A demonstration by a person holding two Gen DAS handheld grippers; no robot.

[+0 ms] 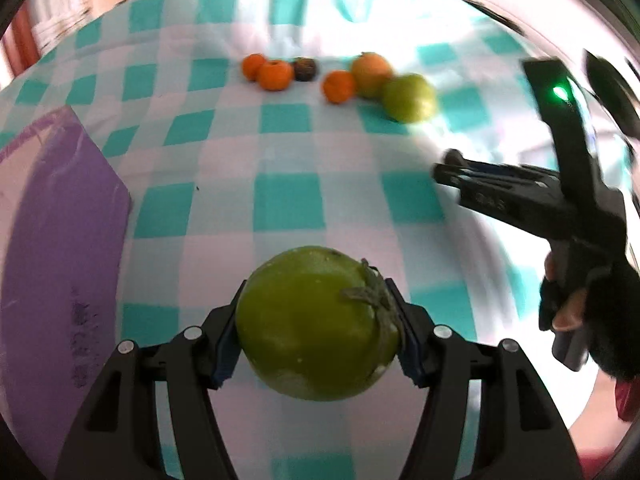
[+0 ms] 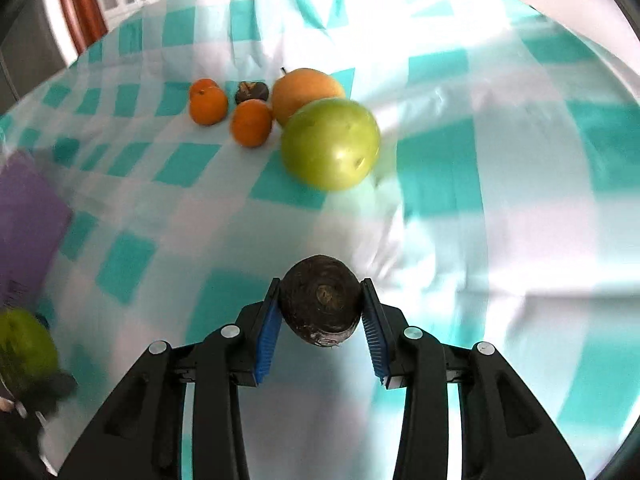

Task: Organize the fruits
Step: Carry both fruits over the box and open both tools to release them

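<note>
1. Firstly, our left gripper (image 1: 316,324) is clenched on a green tomato (image 1: 318,322); the blue pads (image 1: 224,354) press its two sides, and its dried stem cap faces the right-hand finger. The fruit is lifted above the checked tablecloth (image 1: 288,208).
2. Our right gripper (image 2: 320,312) grips a dark brown round fruit (image 2: 320,300) between its blue pads (image 2: 266,340), held over the cloth with its round scar turned toward the camera.
3. Beyond the left fingers we see the right gripper (image 1: 452,170) coming in from the right side, held by a hand in a dark glove (image 1: 576,300), with a green light lit on its body.
4. Farther out on the cloth the remaining fruit sits in a loose group: three small oranges (image 2: 208,102), a second dark fruit (image 2: 252,91), a yellowish pear (image 2: 306,90) and a large green fruit (image 2: 330,142). The pear touches the green fruit, and one orange lies just beside both.
5. At the left a purple board (image 1: 60,240) lies on the cloth, well apart from the group.
6. From the right wrist we glimpse the held tomato (image 2: 24,346), blurred, at the lower left edge.
</note>
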